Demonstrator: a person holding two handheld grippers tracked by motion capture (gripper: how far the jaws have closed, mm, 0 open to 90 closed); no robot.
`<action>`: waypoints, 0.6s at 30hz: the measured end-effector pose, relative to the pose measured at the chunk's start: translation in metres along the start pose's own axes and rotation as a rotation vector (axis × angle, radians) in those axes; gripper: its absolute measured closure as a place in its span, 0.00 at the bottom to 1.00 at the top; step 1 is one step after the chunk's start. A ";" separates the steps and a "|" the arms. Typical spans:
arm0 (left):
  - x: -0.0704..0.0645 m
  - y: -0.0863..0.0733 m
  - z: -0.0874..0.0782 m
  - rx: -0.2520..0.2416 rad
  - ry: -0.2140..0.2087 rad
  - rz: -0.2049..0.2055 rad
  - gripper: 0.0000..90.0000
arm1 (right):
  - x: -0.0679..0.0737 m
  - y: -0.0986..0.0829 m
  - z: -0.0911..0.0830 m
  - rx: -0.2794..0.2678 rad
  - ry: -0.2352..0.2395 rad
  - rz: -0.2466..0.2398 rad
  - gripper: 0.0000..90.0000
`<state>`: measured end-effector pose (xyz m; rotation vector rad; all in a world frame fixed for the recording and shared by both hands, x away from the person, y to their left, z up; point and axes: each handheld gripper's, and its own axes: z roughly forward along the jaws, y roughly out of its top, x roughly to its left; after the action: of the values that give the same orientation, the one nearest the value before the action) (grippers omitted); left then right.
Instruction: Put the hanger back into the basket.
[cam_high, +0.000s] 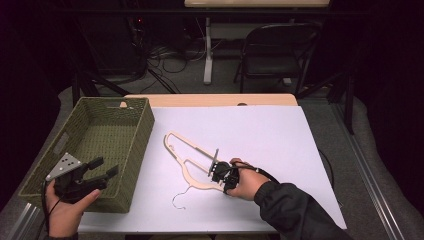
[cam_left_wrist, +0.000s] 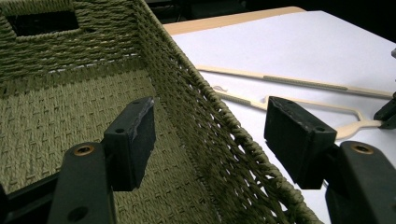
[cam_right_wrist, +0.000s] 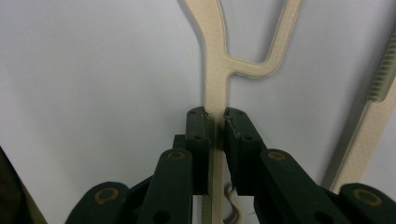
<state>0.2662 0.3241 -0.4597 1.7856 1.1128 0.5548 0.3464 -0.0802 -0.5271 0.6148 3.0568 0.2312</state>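
1. High view: fixed above near table edge, facing forward and down.
2. Left gripper view: close along basket (cam_left_wrist: 219, 121) wall, toward hanger (cam_left_wrist: 299, 84).
3. Right gripper view: close above hanger (cam_right_wrist: 215, 88), shared by all.

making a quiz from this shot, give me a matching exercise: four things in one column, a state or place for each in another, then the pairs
Things
1. hanger
2. basket
3. left gripper
4. right gripper

States or places
A. jaws apart, astride a woven rim
B. flat on the white sheet
C. at the table's left edge
D. jaws clamped on a pale bar

Pairs: 1-B, 2-C, 3-A, 4-D
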 end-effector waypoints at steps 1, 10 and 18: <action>-0.001 0.000 0.000 -0.002 -0.002 0.002 0.38 | 0.000 -0.001 0.000 0.002 0.000 -0.003 0.89; -0.017 0.007 -0.001 -0.019 -0.037 0.045 0.39 | -0.004 -0.015 -0.008 -0.004 0.041 -0.012 0.89; -0.051 0.015 0.009 -0.011 -0.131 0.122 0.39 | -0.009 -0.035 -0.022 -0.029 0.099 -0.026 0.89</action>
<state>0.2549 0.2727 -0.4464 1.8611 0.9150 0.5070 0.3402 -0.1182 -0.5102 0.5790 3.1475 0.3140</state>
